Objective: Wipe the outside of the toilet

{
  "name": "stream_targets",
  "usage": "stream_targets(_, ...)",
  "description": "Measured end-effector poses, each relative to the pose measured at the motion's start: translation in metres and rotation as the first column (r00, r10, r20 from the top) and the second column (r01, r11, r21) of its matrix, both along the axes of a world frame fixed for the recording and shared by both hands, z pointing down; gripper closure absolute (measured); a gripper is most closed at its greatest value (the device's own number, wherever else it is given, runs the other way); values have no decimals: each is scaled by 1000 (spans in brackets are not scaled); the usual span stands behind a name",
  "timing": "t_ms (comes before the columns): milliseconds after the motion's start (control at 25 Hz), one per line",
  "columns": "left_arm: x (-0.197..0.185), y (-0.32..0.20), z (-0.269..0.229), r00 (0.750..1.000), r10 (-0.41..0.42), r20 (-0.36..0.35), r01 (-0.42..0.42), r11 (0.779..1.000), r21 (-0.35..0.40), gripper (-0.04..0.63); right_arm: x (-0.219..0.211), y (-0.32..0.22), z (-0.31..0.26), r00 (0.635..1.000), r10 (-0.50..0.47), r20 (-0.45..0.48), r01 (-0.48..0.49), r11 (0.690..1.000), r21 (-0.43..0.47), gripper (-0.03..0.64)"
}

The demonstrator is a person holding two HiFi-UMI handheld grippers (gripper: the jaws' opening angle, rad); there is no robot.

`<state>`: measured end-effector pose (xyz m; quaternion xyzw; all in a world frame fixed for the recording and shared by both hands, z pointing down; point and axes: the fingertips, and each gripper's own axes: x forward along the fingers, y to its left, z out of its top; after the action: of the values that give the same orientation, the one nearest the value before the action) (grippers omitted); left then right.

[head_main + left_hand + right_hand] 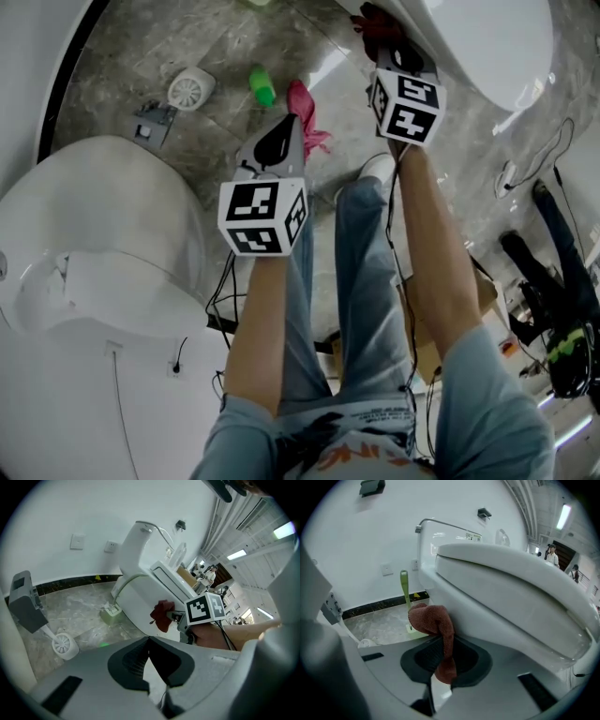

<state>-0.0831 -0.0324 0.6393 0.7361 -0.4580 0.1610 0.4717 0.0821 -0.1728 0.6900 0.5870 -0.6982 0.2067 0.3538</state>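
**— What does the head camera give you?**
— Both my arms reach out over my legs (361, 281) and the marble floor (122, 47). My right gripper (382, 45) is up at the toilet (497, 47) in the top right corner. The red cloth (373, 21) sits at its tip, right at the outside of the bowl. My left gripper (284, 131) hangs lower, well apart from the toilet, over bare floor. Beyond it lie a green brush (261, 86) and a white brush (190, 89).

**— And the left gripper view?**
— My left jaws are pressed together at the tips, with nothing between them. Past them I see the toilet from the side, tank (140, 541) against the white wall. My right gripper is reaching in with the cloth at the bowl's side wall. The white brush lies on the floor to the left. The green brush's base stands near the foot of the toilet.

**— The right gripper view?**
— My right jaws are pinching the cloth. One end hangs down between the pads and the rest bunches up above them. The bunch sits just beside the bowl's outer wall, under the rim. I cannot tell whether it touches. The lid (506, 559) is down. The green brush stands upright behind the cloth, near the wall.
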Motion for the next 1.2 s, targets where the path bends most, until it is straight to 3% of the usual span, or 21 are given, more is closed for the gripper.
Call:
stream_targets(720, 92, 25, -4, 990, 140, 11, -140, 990, 3, 601, 90, 56, -2, 996, 85, 36, -84, 996, -22, 574)
stream_targets(1200, 166, 39, -6, 981, 195, 8, -195, 981, 12, 601, 174, 86, 0, 988, 154, 27, -153, 987, -41, 574)
